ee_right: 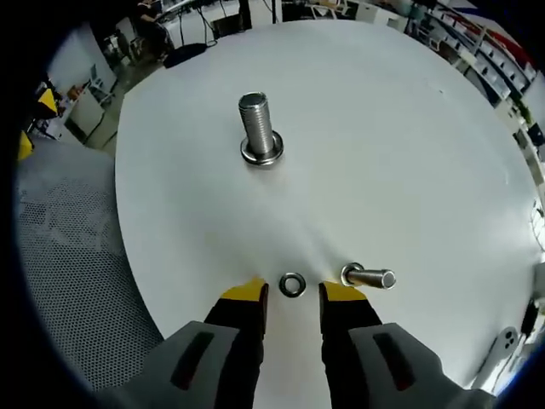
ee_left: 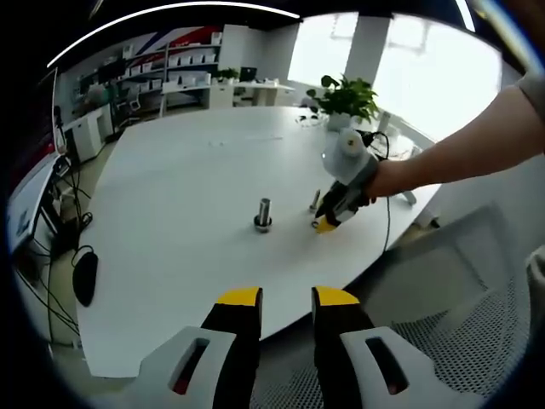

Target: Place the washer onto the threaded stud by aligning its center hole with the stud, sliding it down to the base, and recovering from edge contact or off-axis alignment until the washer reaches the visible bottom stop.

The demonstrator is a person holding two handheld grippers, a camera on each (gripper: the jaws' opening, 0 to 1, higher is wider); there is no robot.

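A small steel washer [ee_right: 292,285] lies flat on the white table [ee_right: 400,145], right between the yellow tips of my open right gripper [ee_right: 293,296]. The threaded stud [ee_right: 258,128] stands upright on its round head farther out, bare. In the left gripper view the stud [ee_left: 263,214] is near mid-table, and the right gripper [ee_left: 332,217], held by a person's hand, reaches down to the table beside it. My left gripper [ee_left: 286,298] hovers open over the table's near edge, holding nothing.
A second bolt [ee_right: 370,277] lies on its side just right of the right gripper's tip, also seen as a bolt [ee_left: 316,200] past that gripper. A potted plant [ee_left: 345,100] stands at the far edge. A mesh chair [ee_left: 477,341] is close by.
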